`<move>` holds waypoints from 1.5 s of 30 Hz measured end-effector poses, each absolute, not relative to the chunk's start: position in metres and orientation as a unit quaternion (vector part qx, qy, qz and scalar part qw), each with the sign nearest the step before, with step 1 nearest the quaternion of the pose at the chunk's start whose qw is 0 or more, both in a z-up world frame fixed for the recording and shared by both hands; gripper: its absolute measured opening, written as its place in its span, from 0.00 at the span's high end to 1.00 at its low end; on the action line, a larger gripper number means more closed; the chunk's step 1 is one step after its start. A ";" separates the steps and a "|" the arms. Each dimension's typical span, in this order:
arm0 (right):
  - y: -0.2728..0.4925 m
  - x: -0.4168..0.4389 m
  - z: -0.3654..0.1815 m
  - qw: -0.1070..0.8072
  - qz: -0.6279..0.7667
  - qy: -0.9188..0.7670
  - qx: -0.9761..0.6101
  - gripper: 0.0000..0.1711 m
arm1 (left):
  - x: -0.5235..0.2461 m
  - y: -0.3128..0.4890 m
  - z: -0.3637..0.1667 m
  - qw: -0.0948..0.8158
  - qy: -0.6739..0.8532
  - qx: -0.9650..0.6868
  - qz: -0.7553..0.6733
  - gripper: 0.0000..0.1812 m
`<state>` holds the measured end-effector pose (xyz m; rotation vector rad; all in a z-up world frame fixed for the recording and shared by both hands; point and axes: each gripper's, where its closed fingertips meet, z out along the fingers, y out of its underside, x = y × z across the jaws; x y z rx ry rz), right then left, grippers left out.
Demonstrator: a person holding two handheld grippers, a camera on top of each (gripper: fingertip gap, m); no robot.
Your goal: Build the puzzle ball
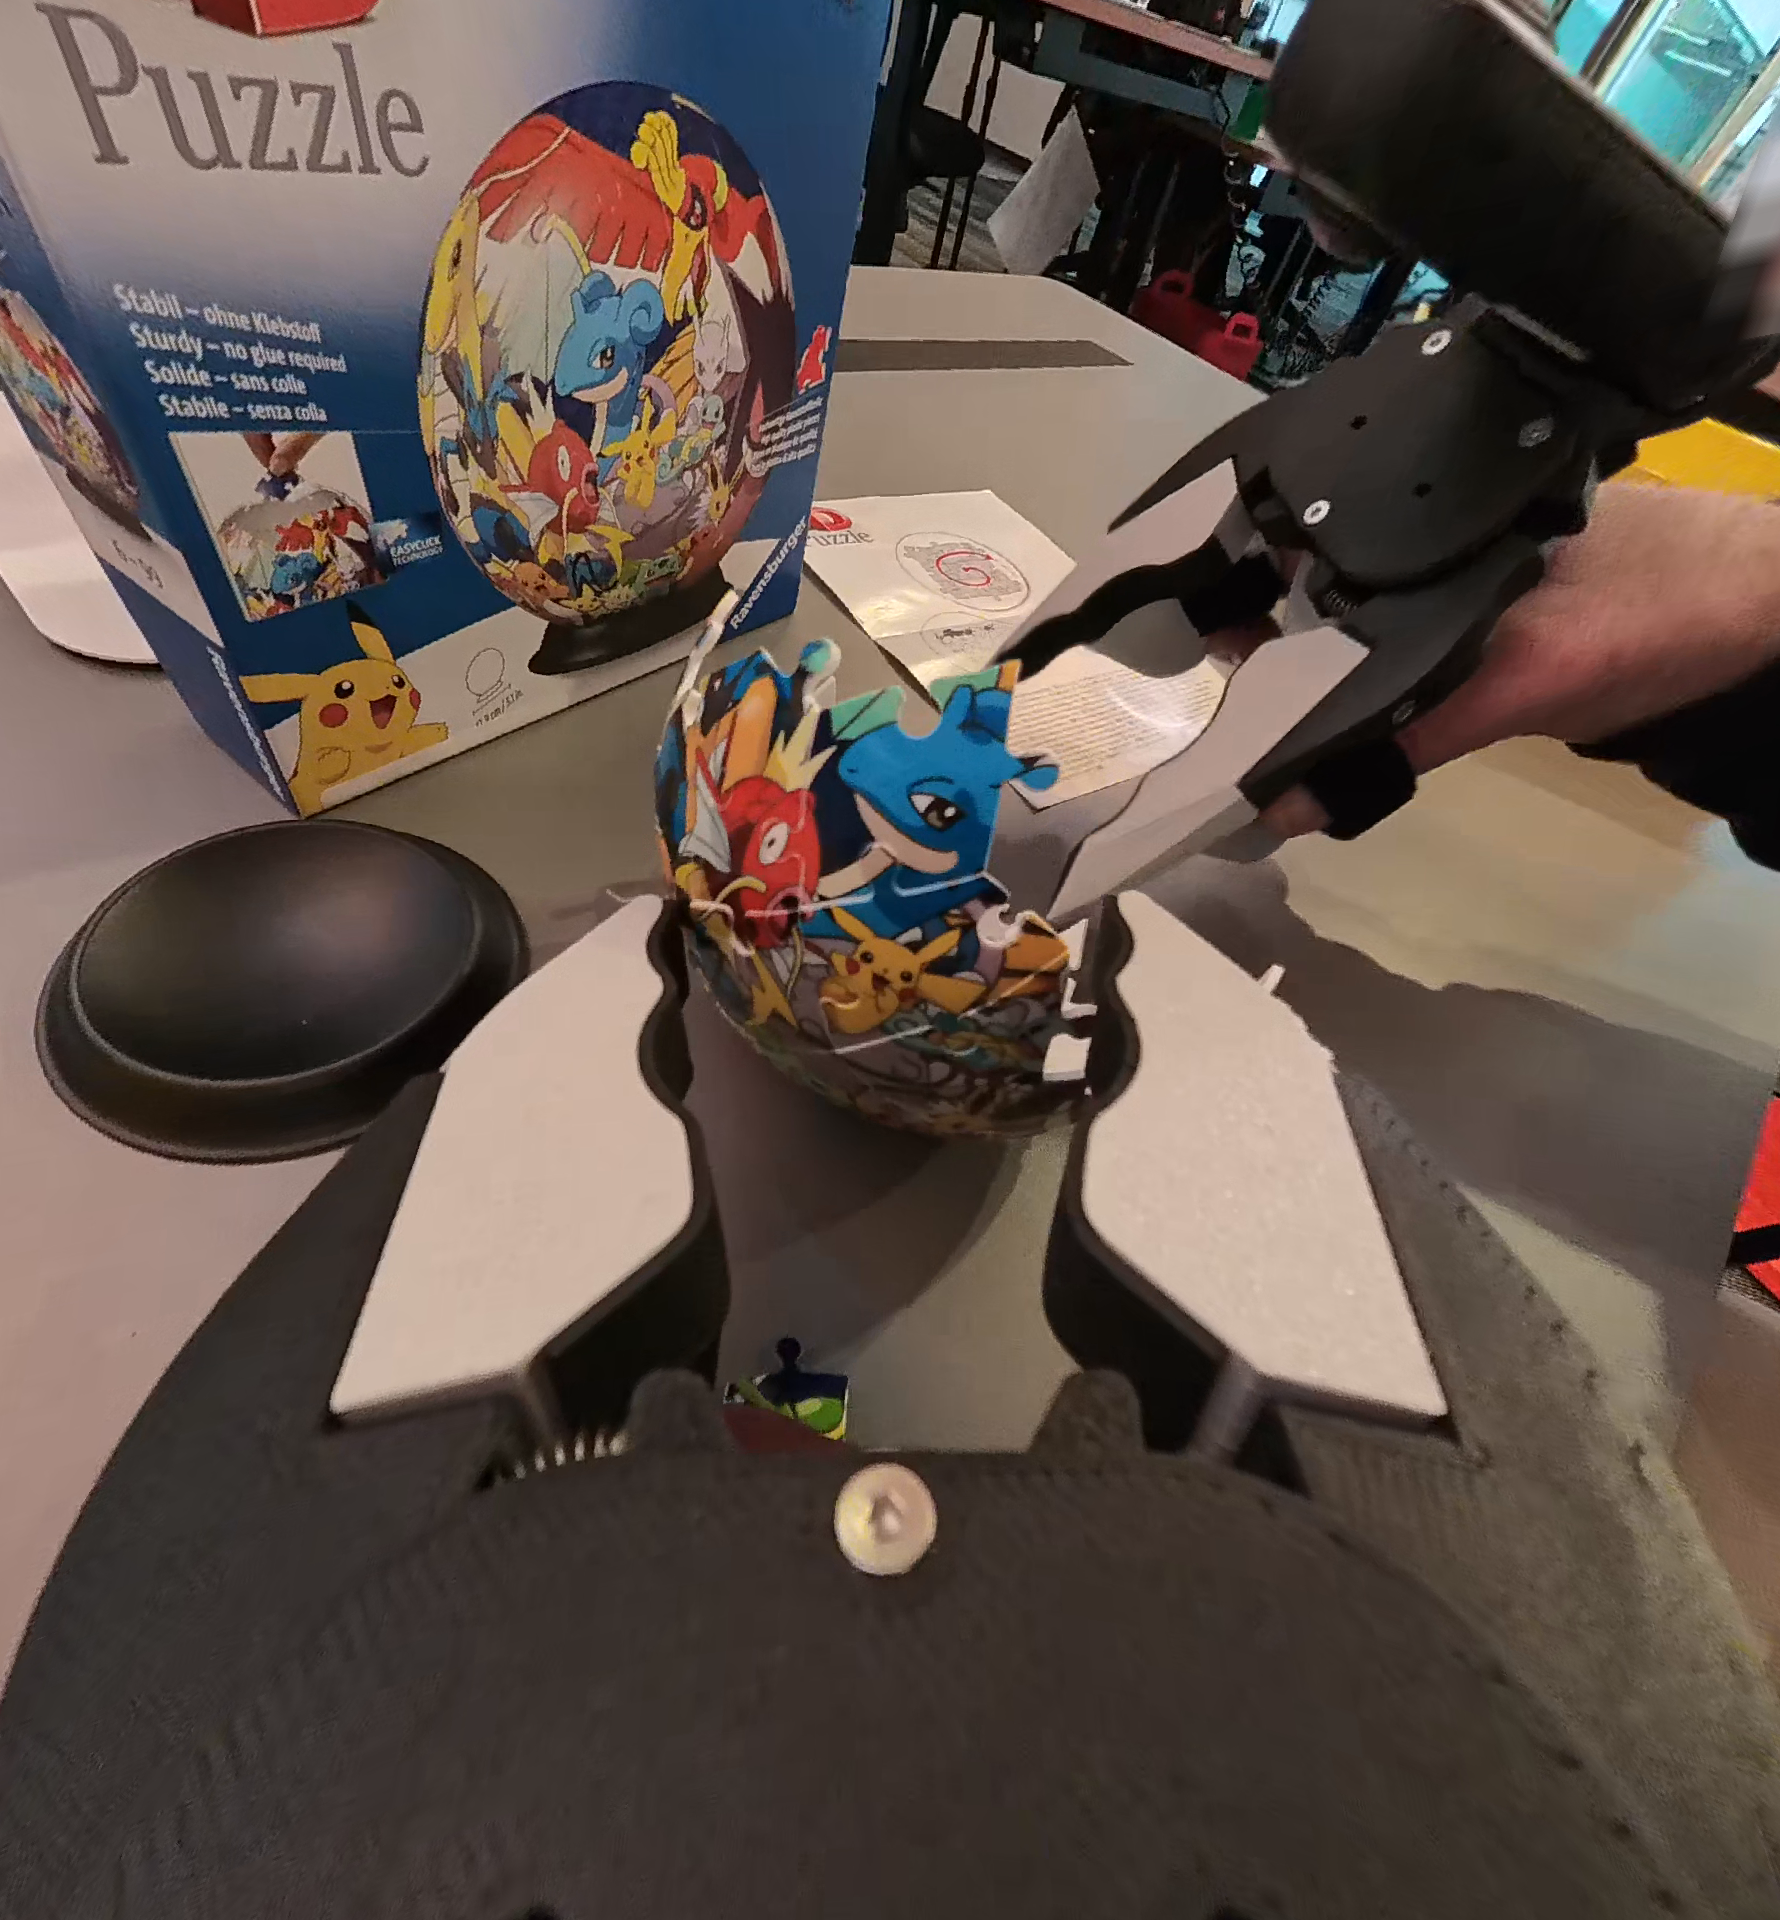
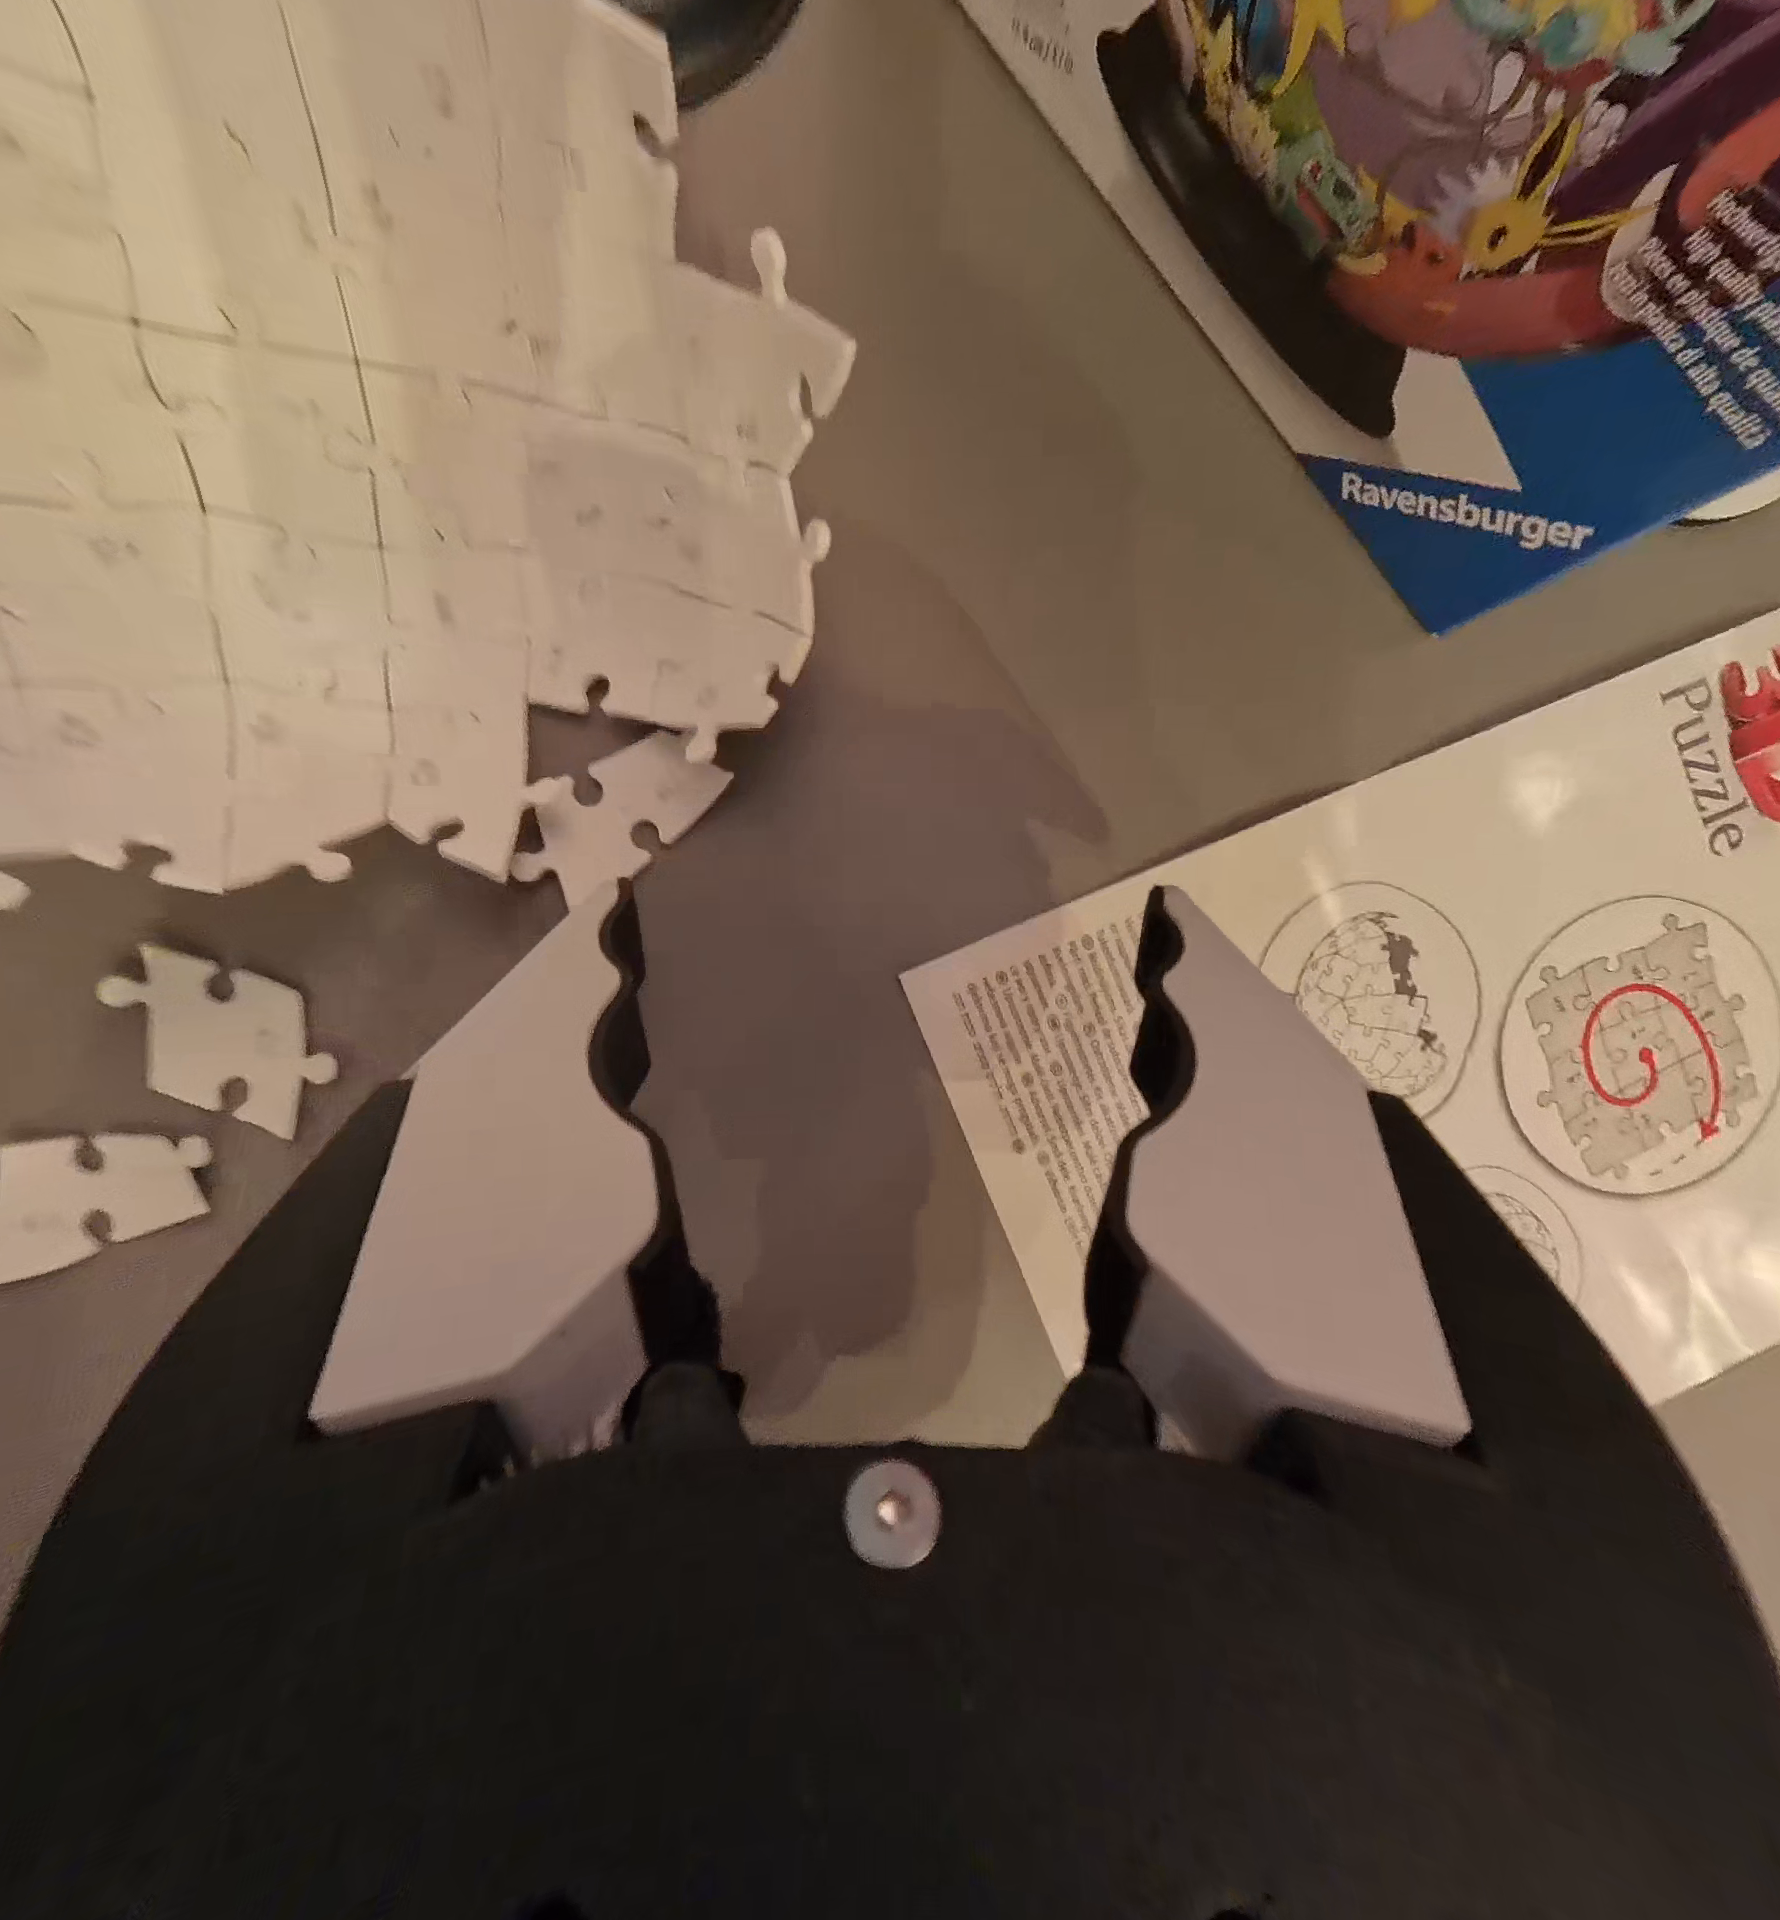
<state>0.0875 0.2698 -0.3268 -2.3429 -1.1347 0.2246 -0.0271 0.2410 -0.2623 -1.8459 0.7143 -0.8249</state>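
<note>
Puzzle ball, partly built and open at the top, sits at the centre of the left wrist view on the grey tabletop. The left gripper clasps it, 1 finger pressed against each side of the coloured shell. A black domed stand rests at left centre, just beside the ball. The puzzle box stands upright in the upper left, behind both. From the right of the frame the right gripper, held in a person's hand, reaches down with its fingers spread wide and its lower finger tip touching the ball's right edge. An instruction sheet lies flat behind it. A loose coloured piece shows low between the left gripper's fingers.

In the right wrist view, the right gripper is wide apart and holds nothing. The ball's white inner face fills the upper left, blurred. A loose white piece lies just beyond the left fingertip, at the ball's edge. 2 more white pieces lie on the tabletop at lower left. The instruction sheet lies at right, under the right finger, with the box in the upper right.
</note>
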 end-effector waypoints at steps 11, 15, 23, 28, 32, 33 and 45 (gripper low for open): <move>0.273 0.091 -0.329 0.266 0.061 -0.422 -0.864 0.45 | -0.026 0.242 -0.261 0.483 0.298 -0.754 -0.330 0.58; 0.277 0.090 -0.326 0.278 0.064 -0.411 -0.866 0.45 | -0.025 0.242 -0.262 0.482 0.299 -0.755 -0.329 0.58; 0.282 0.095 -0.326 0.283 0.061 -0.406 -0.867 0.45 | -0.029 0.243 -0.265 0.483 0.290 -0.765 -0.312 0.65; 0.281 0.094 -0.324 0.293 0.064 -0.408 -0.862 0.46 | -0.035 0.247 -0.267 0.485 0.277 -0.776 -0.292 0.72; 0.278 0.093 -0.323 0.298 0.071 -0.406 -0.861 0.46 | -0.042 0.252 -0.269 0.489 0.272 -0.789 -0.255 0.77; 0.277 0.093 -0.322 0.300 0.072 -0.406 -0.860 0.46 | -0.043 0.252 -0.270 0.489 0.275 -0.791 -0.244 0.78; 0.272 0.095 -0.315 0.313 0.082 -0.402 -0.857 0.46 | -0.055 0.262 -0.266 0.498 0.282 -0.803 -0.166 0.97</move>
